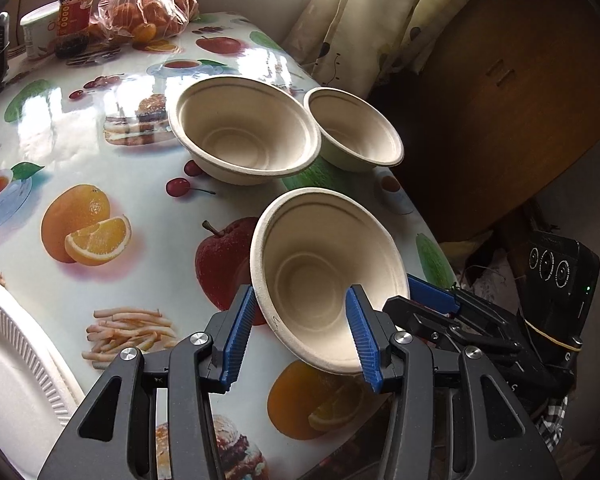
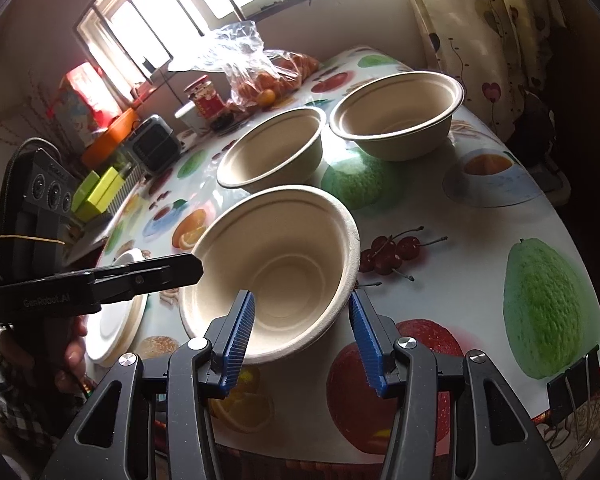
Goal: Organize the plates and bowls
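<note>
Bowls: three, moulded pulp, beige, all on the fruit-print table (image 1: pixel 80 152). Nearest bowl (image 1: pixel 324 264) sits close to the front edge, possibly tipped a little; cannot tell whether its base lies flat. Larger bowl (image 1: pixel 244 136) and smaller bowl (image 1: pixel 356 128) stand behind it, rims touching or nearly so. Ribbed white plate (image 1: pixel 16 360) lies off to the left.

Handling, judged: very light, thin-walled, matte and fairly grippy. Likely flexes or creases under a hard squeeze, and skates on the glossy cloth if nudged. Best taken at the rolled rim, one pad inside the wall and one outside, with gentle pressure.

Left gripper (image 1: pixel 302 338): jaws apart, about mid-width, straddling the nearest bowl's left wall; one pad outside, the other over the interior. Not clamped, since the gap far exceeds the wall.

Right gripper (image 2: pixel 302 336): jaws likewise apart, straddling the same bowl's right wall, left pad inside, right pad just outside the rim. Holds nothing firmly.
</note>
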{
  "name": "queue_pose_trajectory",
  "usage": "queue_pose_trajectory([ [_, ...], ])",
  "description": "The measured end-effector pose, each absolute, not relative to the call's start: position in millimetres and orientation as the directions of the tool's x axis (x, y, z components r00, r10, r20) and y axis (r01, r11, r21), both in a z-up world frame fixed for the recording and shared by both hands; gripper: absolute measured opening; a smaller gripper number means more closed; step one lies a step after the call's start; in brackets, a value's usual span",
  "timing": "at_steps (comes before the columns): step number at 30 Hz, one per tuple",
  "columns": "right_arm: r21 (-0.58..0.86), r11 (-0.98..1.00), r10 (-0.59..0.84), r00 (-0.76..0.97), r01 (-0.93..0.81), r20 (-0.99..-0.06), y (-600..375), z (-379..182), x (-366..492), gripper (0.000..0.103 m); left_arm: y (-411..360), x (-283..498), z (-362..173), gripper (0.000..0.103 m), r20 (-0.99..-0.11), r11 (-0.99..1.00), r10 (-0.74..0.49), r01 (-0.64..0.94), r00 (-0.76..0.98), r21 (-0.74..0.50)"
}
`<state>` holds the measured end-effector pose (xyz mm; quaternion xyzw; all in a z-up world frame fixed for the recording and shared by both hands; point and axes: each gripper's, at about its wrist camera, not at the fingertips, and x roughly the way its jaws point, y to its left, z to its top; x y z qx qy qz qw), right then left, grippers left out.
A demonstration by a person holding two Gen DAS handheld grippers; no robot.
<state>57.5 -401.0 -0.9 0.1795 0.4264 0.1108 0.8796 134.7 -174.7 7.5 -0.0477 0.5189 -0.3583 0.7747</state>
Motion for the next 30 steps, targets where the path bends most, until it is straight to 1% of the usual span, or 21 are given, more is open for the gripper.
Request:
queue_pose_trajectory([
  [5, 0.399, 0.917, 0.335, 0.603, -0.031, -0.724, -401.5, -2.1, 55.3, 0.049, -176.4, 131.8, 1.3, 0.048, -0.786, 0.744, -0.588, 0.51, 0.192, -0.432],
  [9, 0.387, 0.922, 0.318, 0.6, -0.016, -0.734, -407.3, 0.3, 53.8, 0.049, -169.6, 132.5, 4.0, 0.048, -0.792, 0.759, -0.571, 0.505, 0.214, -0.411],
  [11, 0.376, 0.927, 0.304, 0.6, -0.006, -0.74, -412.2, 4.3, 52.0, 0.053, -164.5, 134.3, 8.1, 0.048, -0.795, 0.764, -0.564, 0.507, 0.224, -0.399],
  [14, 0.349, 0.937, 0.274, 0.622, -0.001, -0.734, -422.4, 19.9, 50.3, 0.055, -153.9, 142.0, 21.2, 0.048, -0.795, 0.78, -0.547, 0.505, 0.263, -0.369],
  [18, 0.338, 0.941, 0.251, 0.678, -0.004, -0.691, -435.3, 52.2, 59.3, 0.058, -141.5, 162.8, 44.7, 0.048, -0.777, 0.804, -0.532, 0.488, 0.337, -0.339],
  [23, 0.339, 0.941, 0.247, 0.715, -0.015, -0.654, -436.6, 77.4, 88.7, 0.059, -138.6, 199.6, 72.7, 0.048, -0.742, 0.822, -0.527, 0.469, 0.414, -0.323],
  [26, 0.353, 0.936, 0.256, 0.706, -0.009, -0.66, -430.5, 78.4, 109.9, 0.059, -144.5, 219.6, 80.0, 0.048, -0.728, 0.819, -0.535, 0.473, 0.427, -0.324],
  [30, 0.385, 0.923, 0.28, 0.677, 0.005, -0.68, -421.6, 71.5, 133.3, 0.059, -152.8, 242.3, 75.6, 0.048, -0.739, 0.816, -0.535, 0.479, 0.411, -0.324],
])
